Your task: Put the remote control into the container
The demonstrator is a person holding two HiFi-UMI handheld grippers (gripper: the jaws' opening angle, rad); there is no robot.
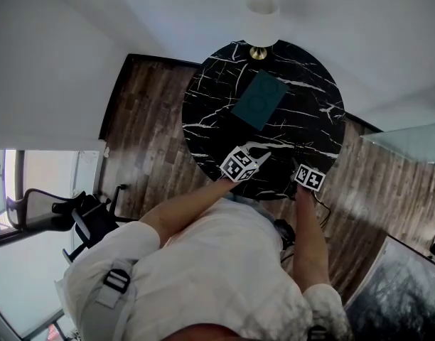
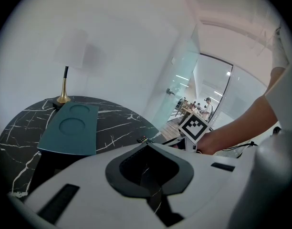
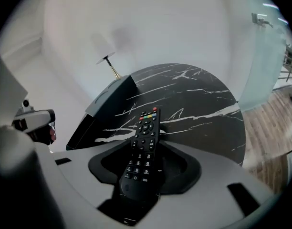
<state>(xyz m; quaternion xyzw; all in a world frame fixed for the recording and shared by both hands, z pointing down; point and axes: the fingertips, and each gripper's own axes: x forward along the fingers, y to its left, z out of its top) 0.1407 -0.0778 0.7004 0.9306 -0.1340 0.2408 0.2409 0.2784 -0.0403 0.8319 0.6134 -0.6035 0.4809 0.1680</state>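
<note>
- Overhead, a round black marble table with white veins [image 1: 303, 112] stands on a dark wood plank floor [image 1: 146, 112]. The person in a white shirt leans over its near edge.
- Teal rectangular container with two round recesses in its top [image 1: 259, 99] lies flat on the far half of the table. It sits just in front of a lamp with a white shade and brass base [image 1: 261, 20].
- Right gripper [image 1: 298, 165] is at the table's near edge, angled downward. Its jaws are clamped on the lower end of a slim black remote control with coloured buttons at its top [image 3: 144, 149].
- The remote's button face is up and its coloured-button end points out over the marble. It is well apart from the container, which shows only as a dark slab at the left of the right gripper view. Cannot tell whether the remote is clear of the tabletop.
- Left gripper [image 1: 266, 150] is just beside the right one, nearer the table's middle. Its jaws are together with nothing between them. The container lies ahead of it and to its left.
- A black office chair [image 1: 61, 212] stands on the floor well left of the table.
</note>
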